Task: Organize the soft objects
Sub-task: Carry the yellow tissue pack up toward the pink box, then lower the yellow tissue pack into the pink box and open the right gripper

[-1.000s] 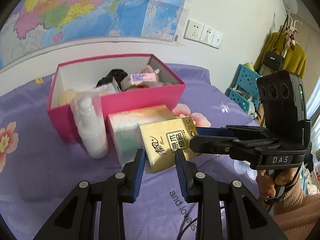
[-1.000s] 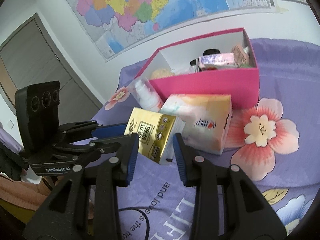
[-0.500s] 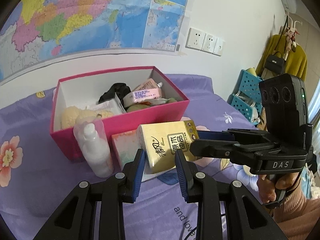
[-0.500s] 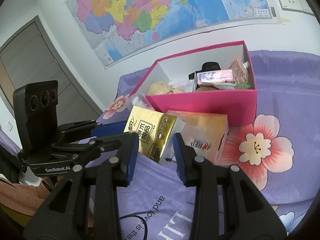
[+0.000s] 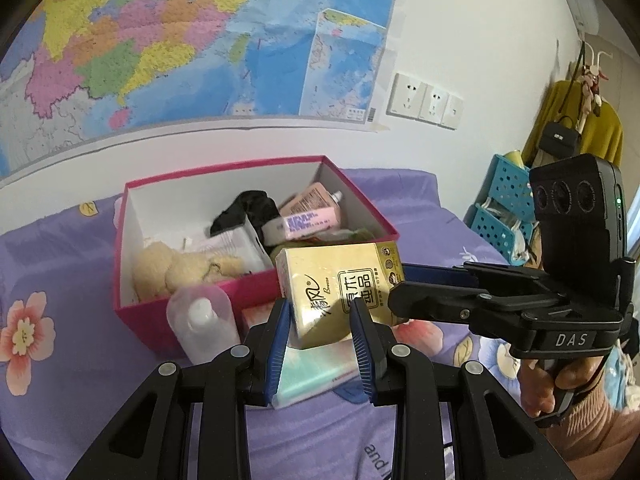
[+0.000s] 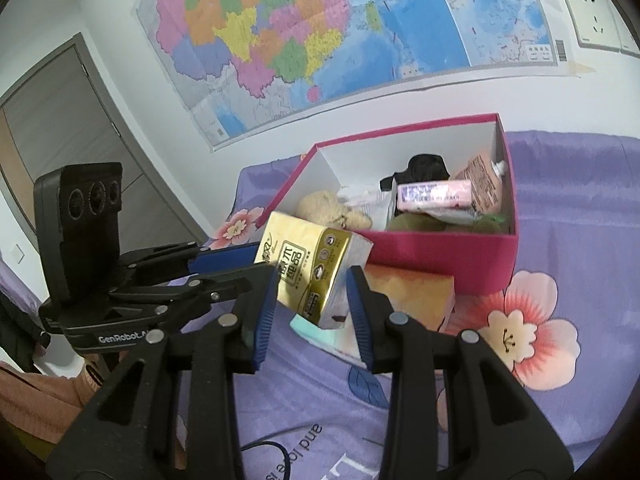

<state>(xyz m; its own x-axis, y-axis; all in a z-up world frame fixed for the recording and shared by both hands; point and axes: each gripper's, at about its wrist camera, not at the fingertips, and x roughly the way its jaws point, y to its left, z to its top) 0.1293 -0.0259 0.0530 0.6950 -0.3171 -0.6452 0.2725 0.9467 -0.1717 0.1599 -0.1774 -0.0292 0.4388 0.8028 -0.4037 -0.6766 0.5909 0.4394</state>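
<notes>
**Gold tissue pack gripped by both tongs, off the bed, in front of pink box**

Left tongs were clenched on the gold tissue pack. Right tongs came in from the right of them and pinched the pack's right end. The pack was tilted and clear of the purple bed sheet.

Left wrist view only:
- clear bottle, just left of the left tongs and against the front wall of the pink box
- the person's hand on the right tongs' handle
- yellow garment and blue baskets, far right, beyond the right tongs

Right wrist view only:
- door, far left, behind the left tongs, which came in from the left onto the pack's left end
- large flower print on the sheet, right of the right tongs

Both views:
- second tissue pack lay on the bed under the gold one, right below the tips
- box sat beyond the tongs, open
- inside it were a plush toy, a black item and a pink tube
- wall map hung behind

The bottle was hidden in the right view, where the gold pack covered that spot.
</notes>
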